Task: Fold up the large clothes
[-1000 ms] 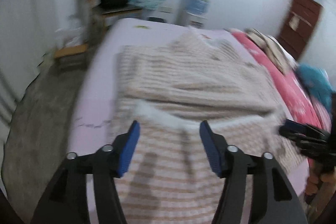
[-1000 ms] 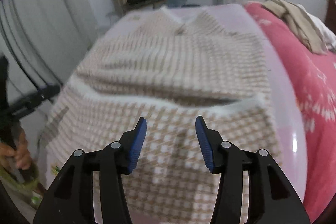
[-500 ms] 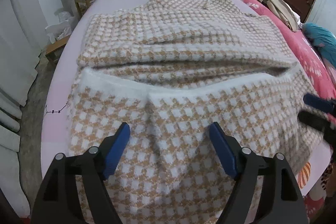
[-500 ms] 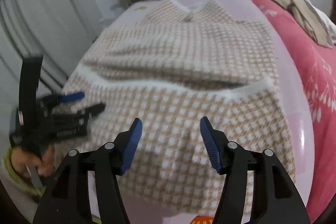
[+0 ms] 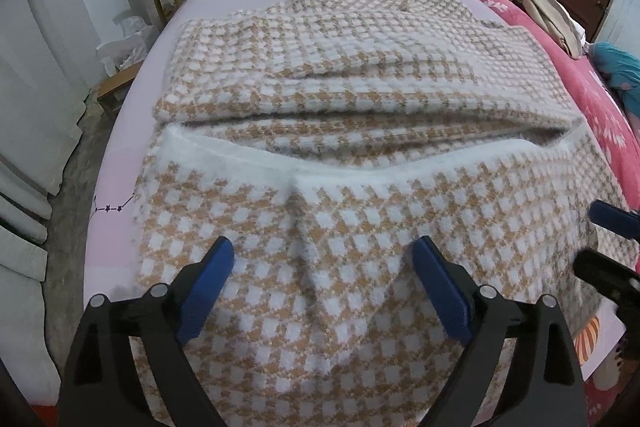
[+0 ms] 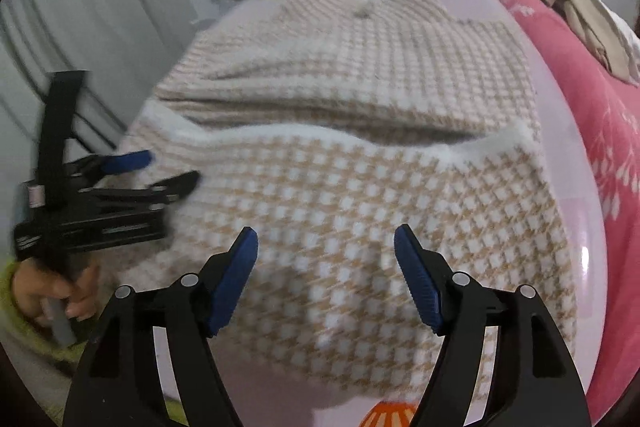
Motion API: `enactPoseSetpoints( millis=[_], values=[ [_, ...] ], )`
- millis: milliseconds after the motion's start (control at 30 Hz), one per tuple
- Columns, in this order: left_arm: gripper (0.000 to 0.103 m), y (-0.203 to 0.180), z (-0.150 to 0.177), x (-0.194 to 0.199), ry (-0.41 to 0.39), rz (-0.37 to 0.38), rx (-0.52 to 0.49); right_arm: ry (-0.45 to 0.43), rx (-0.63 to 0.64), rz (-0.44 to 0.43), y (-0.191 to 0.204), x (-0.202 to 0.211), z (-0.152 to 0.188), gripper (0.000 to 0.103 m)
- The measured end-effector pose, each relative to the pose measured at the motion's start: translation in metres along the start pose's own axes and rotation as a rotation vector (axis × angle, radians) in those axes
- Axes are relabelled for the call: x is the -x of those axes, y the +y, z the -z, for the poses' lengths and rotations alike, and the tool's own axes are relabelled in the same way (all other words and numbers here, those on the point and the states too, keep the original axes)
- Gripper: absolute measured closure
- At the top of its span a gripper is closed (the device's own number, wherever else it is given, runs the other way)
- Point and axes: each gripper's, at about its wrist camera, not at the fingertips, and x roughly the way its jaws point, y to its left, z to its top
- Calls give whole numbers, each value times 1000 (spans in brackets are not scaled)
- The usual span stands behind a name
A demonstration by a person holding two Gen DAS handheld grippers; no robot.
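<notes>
Fluffy checked sweater [image 5: 360,227] is lying half-folded on the bed [image 5: 120,227]; I'm holding both hand-held grippers, left [image 5: 323,285] and right [image 6: 326,277], open, aiming to pinch the near corners evenly.

Both grippers, left gripper [image 5: 323,269] and right gripper [image 6: 326,253], now spread wider and sit lower over the checked sweater [image 5: 360,163].

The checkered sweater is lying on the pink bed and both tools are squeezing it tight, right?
Not quite. The checkered sweater does lie on the pink bed, but neither tool squeezes it. The left wrist view shows the left tool open above the fabric, and the right wrist view shows the right tool open too.
</notes>
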Motion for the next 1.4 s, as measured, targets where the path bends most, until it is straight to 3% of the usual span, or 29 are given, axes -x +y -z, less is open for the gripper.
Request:
enactPoseSetpoints(
  millis=[167,233,267,300,467,767,1100,1400],
  values=[
    [11,1,0,-1,4,-1,3,26,147,-22,25,5,19,33],
    [11,1,0,-1,3,0,5,95,177,43,30,-14,28,32],
    [11,1,0,-1,6,4,5,125,189,83,32,-25,34,27],
    [11,1,0,-1,7,3,4,113,188,92,33,-27,36,25],
    [11,2,-1,-3,10,2,4,111,147,69,27,-22,29,25],
    [10,2,0,-2,12,-3,4,26,38,120,7,-9,7,20],
    [7,3,1,-3,18,-10,16,39,-121,138,-28,-20,-6,15],
    [6,3,0,-3,21,-17,18,57,-154,121,-36,-33,-10,11]
  ],
)
